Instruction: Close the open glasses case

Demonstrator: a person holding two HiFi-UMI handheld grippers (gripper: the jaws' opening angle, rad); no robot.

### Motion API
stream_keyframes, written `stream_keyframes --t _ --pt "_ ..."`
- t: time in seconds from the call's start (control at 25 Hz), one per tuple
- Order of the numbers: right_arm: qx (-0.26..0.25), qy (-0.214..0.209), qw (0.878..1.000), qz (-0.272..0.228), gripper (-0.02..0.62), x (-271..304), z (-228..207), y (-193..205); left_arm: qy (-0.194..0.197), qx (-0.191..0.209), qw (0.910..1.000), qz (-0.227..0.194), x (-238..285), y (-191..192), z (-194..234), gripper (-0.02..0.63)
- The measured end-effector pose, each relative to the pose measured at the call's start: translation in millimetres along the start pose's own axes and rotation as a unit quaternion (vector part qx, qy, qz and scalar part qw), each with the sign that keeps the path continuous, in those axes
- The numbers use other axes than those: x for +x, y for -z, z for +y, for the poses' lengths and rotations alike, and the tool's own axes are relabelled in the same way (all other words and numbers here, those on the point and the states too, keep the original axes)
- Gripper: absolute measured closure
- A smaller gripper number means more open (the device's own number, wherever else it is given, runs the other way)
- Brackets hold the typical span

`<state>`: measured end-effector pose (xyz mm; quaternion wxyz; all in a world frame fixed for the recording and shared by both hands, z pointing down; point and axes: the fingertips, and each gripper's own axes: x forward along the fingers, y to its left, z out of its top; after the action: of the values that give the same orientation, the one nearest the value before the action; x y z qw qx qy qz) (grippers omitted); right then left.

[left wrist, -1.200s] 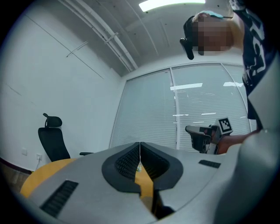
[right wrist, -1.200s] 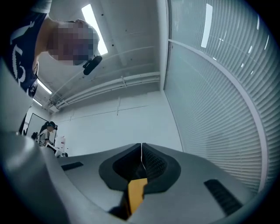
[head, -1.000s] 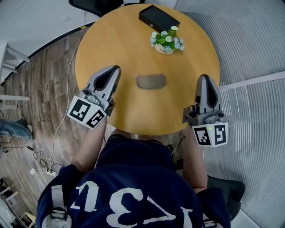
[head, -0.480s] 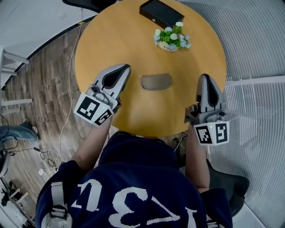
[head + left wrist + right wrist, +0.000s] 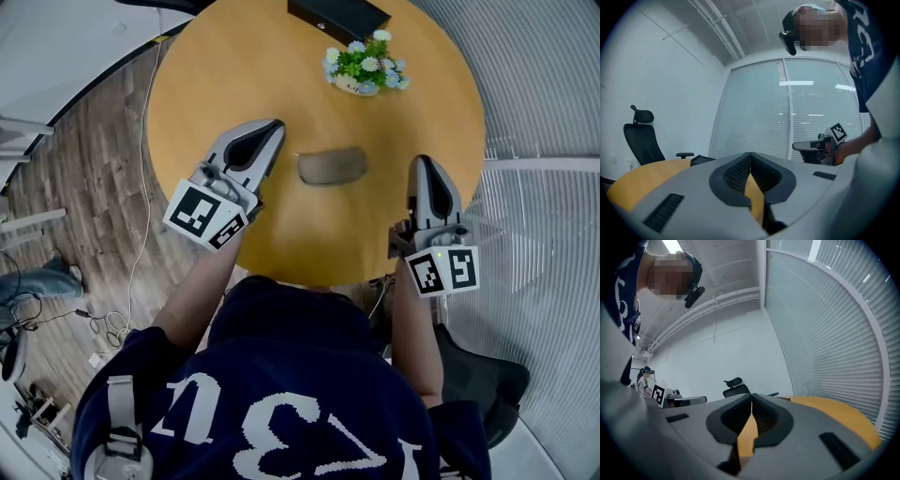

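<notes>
My left gripper is over the round bench, jaws together and empty, with its tips just beside the glasses case. The case lies mid-bench with bare wood all around it. My right gripper, jaws also together and empty, is near the bench's right edge.

A round wooden table carried three things. A grey-brown glasses case lay flat near the middle of the tabletop, a little toward the near edge, showing one smooth oblong top. A small pot of flowers stood beyond it toward the far right edge. A black box lay at the far edge, close behind the flowers.
</notes>
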<state>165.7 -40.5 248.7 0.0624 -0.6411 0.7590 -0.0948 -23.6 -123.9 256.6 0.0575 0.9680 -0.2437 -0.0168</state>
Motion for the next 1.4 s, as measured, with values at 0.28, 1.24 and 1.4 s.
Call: stream_keyframes --t 0.28,1.24,1.4 --pt "0.033 0.013 0.997 0.072 0.565 6 -21 63 -0.017 -0.009 0.9995 0.023 11 36 18 0.592" --pt "0.07 -0.02 0.942 0.328 0.512 24 -36 242 -0.021 -0.034 0.9952 0.09 22 111 32 0.591" --pt "0.067 -0.026 0.94 0.334 0.502 38 -50 241 -0.026 -0.033 0.995 0.09 23 114 38 0.591"
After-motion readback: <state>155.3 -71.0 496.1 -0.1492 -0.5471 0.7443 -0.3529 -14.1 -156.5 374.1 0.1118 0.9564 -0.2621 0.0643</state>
